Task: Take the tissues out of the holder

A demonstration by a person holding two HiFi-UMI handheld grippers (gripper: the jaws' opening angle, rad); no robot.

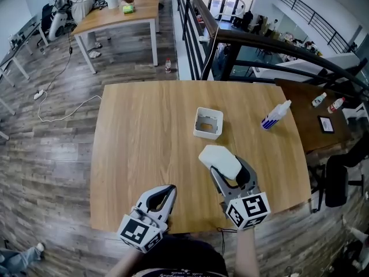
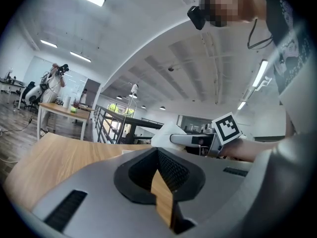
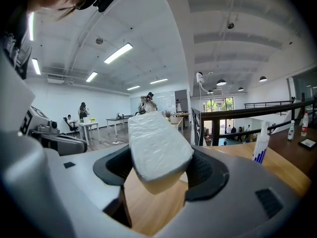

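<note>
Right gripper: Your right gripper [image 1: 232, 175] has its jaws spread wide and clamped on the tissues [image 1: 220, 159]. The pads press the pack's two long sides, and most of the pack sticks out past the tips.
Why that grip: Holding it low on the sides leaves the soft block free to slide out of the holder's opening. That is my reading of it.
Tissues: The white pack is in your right gripper, clear of the holder. It sits between the holder and the table's near edge, toward the right side.
Holder: The white holder [image 1: 208, 123] stands alone near the middle of the table [image 1: 144, 131], mouth up. Its grey inside is showing and nothing is visible in it.
Left gripper: Your left gripper [image 1: 168, 190] has its jaws closed tip to tip on nothing. It is parked by the near edge, well apart from the holder, and I judge it is there to stay out of the way.
Task state: The pack looks fully out, so what remains is setting it down. The bare wood between the holder and the near edge would take it.
Bystander: The spray bottle [image 1: 275, 115] lies toward the right edge, apart from both the holder and the pack.
Risk: The pack is soft and gripped only near one end, so it may sag or tip if you swing it.
</note>
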